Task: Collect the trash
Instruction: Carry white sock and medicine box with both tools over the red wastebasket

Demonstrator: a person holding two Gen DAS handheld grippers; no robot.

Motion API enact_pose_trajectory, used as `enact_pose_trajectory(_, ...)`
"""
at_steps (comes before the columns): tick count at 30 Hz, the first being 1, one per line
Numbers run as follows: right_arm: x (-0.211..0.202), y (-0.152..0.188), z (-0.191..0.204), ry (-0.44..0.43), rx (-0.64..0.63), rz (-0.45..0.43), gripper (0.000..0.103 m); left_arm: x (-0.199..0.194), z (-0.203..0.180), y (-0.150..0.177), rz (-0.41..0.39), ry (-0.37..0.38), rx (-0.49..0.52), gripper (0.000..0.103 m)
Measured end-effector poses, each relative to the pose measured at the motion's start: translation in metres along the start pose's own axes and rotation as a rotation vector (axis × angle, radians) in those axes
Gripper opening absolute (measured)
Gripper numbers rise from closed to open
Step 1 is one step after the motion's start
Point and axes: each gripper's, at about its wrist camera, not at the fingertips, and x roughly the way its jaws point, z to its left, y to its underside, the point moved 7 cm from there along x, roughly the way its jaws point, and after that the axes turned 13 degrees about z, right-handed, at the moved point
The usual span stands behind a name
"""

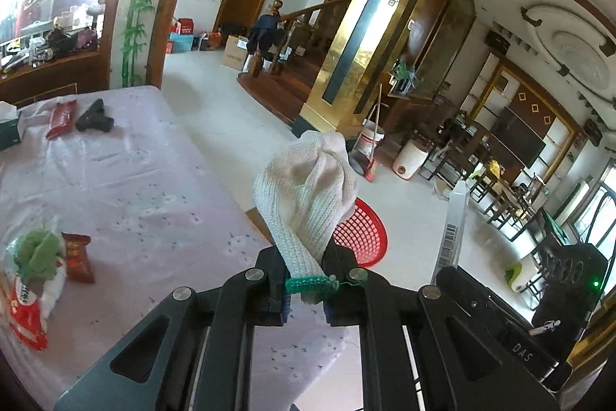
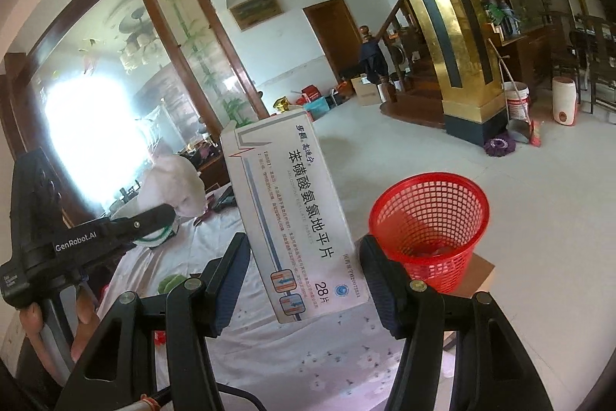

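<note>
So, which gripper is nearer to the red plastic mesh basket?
Probably the right: the red plastic mesh basket stands just beyond its fingers. The left gripper seems farther, over the table edge.

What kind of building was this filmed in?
Most likely a private home, in a big open ground-floor living area. A wooden staircase with a turned newel post climbs behind a gold-clad pillar, dark wooden chairs stand further back, and a table under a pale floral cloth holds snack wrappers.

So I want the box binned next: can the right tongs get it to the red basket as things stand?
Probably yes: the right tongs hold the box, and the red basket stands open-topped just beyond, nothing between.
</note>
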Motion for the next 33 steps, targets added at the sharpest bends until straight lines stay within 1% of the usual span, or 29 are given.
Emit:
enact_pose_trajectory(2, -0.002, -0.001, -0.004, 0.000, 0.002, -0.003, 0.063, 0.003, -0.002, -0.001, 0.006, 0.011, -0.003, 0.011)
enact_pose_trajectory(7, -0.003, -0.008, -0.016, -0.006, 0.016, -0.019, 0.063, 0.009, -0.003, -0.002, 0.001, 0.000, 0.005, 0.011)
enact_pose_trajectory(12, 0.001, -0.015, -0.015, -0.014, 0.017, -0.023, 0.063, 0.017, 0.008, 0.000, 0.001, 0.007, -0.044, 0.011)
enact_pose_trajectory(15, 0.006, -0.017, -0.013, -0.010, 0.001, -0.011, 0.063, 0.017, 0.009, 0.003, 0.011, 0.029, -0.083, 0.011)
enact_pose_trajectory(17, 0.007, -0.020, -0.011, -0.013, -0.008, -0.008, 0.063, 0.016, 0.012, 0.002, 0.002, 0.022, -0.090, 0.011)
enact_pose_trajectory(22, 0.007, -0.029, -0.012, -0.014, -0.015, -0.031, 0.063, 0.014, 0.008, -0.002, 0.003, 0.009, -0.074, 0.011)
enact_pose_trajectory(27, 0.008, -0.043, -0.019, -0.015, 0.000, -0.052, 0.063, 0.017, -0.005, -0.009, -0.008, 0.007, -0.033, 0.011)
enact_pose_trajectory(33, 0.009, -0.053, -0.021, -0.002, 0.007, -0.067, 0.063, 0.032, -0.018, -0.022, 0.013, 0.028, 0.010, 0.011)
